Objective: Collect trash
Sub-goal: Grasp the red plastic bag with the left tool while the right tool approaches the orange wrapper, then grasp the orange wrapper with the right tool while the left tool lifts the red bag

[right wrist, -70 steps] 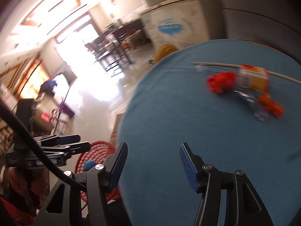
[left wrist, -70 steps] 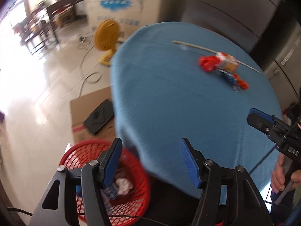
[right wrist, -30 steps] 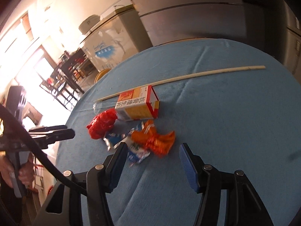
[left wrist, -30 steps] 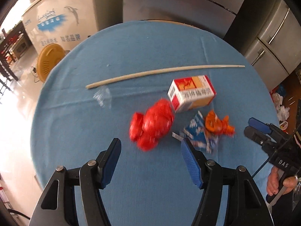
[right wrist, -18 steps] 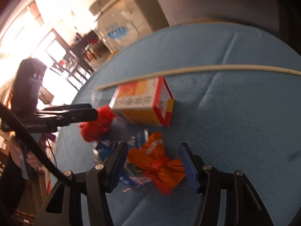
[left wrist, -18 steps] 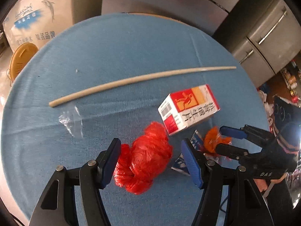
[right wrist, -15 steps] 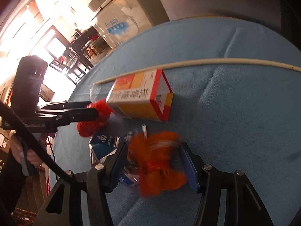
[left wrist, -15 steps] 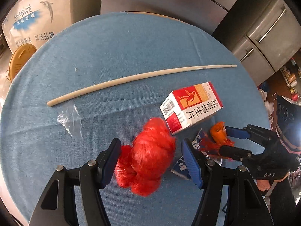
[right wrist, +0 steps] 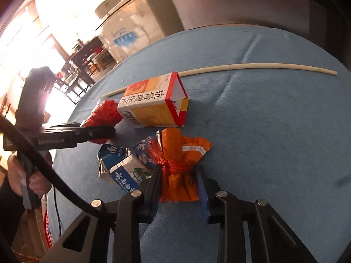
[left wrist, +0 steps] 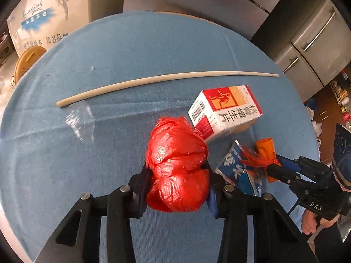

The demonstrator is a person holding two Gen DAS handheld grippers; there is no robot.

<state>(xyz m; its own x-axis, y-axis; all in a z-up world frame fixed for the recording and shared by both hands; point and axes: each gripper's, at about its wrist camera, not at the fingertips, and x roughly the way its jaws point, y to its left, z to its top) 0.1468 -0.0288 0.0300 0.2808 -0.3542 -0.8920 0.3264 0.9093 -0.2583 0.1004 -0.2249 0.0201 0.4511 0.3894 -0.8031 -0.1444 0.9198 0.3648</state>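
The left hand-held gripper (left wrist: pixel 177 175) is pinching a crumpled red plastic bag (left wrist: pixel 177 164) between its 2 fingers, over the middle of the blue-covered desk (left wrist: pixel 109 43). The right hand-held gripper (right wrist: pixel 178 182) is clamped on an orange wrapper (right wrist: pixel 182 164). Between them lies a torn blue carton (right wrist: pixel 125 164), with a red-and-white box (left wrist: pixel 226 109) just behind. A long pale stick (left wrist: pixel 153 81) lies toward the desk's far edge, and a clear plastic scrap (left wrist: pixel 80 120) near its left end.

right hand-held gripper (right wrist: pixel 178 183) clamping orange wrapper (right wrist: pixel 182 164); carton (right wrist: pixel 153 105) beyond
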